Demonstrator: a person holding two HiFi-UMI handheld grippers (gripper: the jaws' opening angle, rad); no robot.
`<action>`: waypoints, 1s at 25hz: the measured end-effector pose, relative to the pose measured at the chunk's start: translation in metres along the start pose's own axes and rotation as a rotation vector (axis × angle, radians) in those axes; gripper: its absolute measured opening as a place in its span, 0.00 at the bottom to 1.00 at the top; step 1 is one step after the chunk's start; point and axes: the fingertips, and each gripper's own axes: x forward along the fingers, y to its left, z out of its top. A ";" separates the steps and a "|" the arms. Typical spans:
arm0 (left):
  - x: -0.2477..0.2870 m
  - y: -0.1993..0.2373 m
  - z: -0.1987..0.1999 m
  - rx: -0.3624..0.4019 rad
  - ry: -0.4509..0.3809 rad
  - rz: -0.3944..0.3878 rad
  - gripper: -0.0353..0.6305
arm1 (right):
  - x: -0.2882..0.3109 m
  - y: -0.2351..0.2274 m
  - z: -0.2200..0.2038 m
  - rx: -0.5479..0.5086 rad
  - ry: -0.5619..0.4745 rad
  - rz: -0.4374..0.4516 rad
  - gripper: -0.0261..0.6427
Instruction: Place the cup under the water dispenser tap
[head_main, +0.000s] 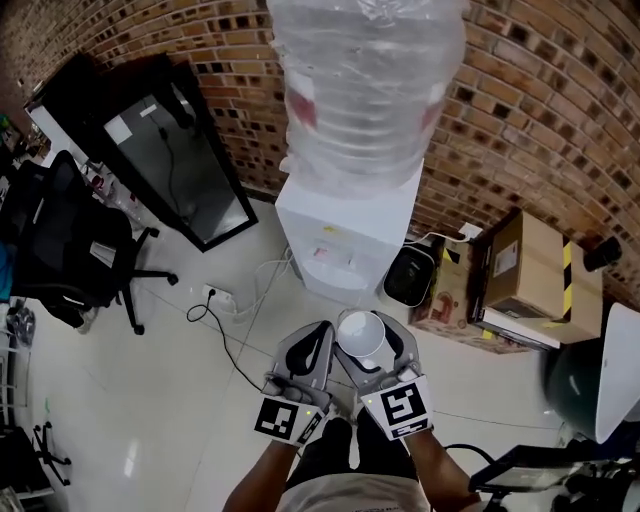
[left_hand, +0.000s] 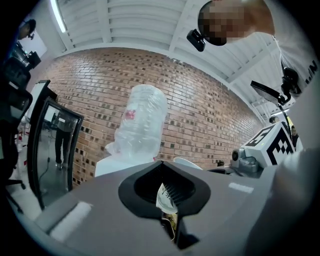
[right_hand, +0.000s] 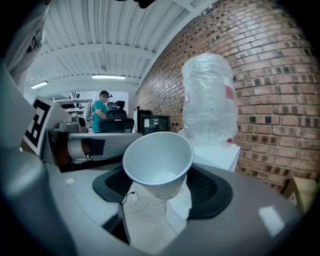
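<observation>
A white paper cup (head_main: 361, 333) sits upright and empty between the jaws of my right gripper (head_main: 372, 346), which is shut on it. In the right gripper view the cup (right_hand: 159, 160) leans slightly left in that gripper (right_hand: 161, 186). Ahead stands the white water dispenser (head_main: 345, 225) with a large clear bottle (head_main: 365, 80) on top; its taps (head_main: 326, 254) lie beyond the cup, a short gap away. My left gripper (head_main: 318, 340) hangs beside the cup's left, jaws together and empty. In the left gripper view its jaws (left_hand: 163, 186) are shut, facing the bottle (left_hand: 140, 125).
Right of the dispenser stand a black bin (head_main: 410, 275) and cardboard boxes (head_main: 530, 265). A power strip with cables (head_main: 215, 295) lies on the floor to its left. A black glass panel (head_main: 175, 160) and an office chair (head_main: 70, 250) are further left. A brick wall runs behind.
</observation>
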 end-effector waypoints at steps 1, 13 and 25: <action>0.002 0.003 -0.006 -0.005 0.003 0.007 0.04 | 0.007 -0.002 -0.005 0.000 0.000 0.001 0.54; 0.029 0.038 -0.084 -0.091 0.049 0.073 0.04 | 0.065 -0.030 -0.080 0.029 0.028 -0.021 0.54; 0.040 0.066 -0.172 -0.092 0.100 0.101 0.04 | 0.121 -0.054 -0.169 0.035 0.064 -0.025 0.54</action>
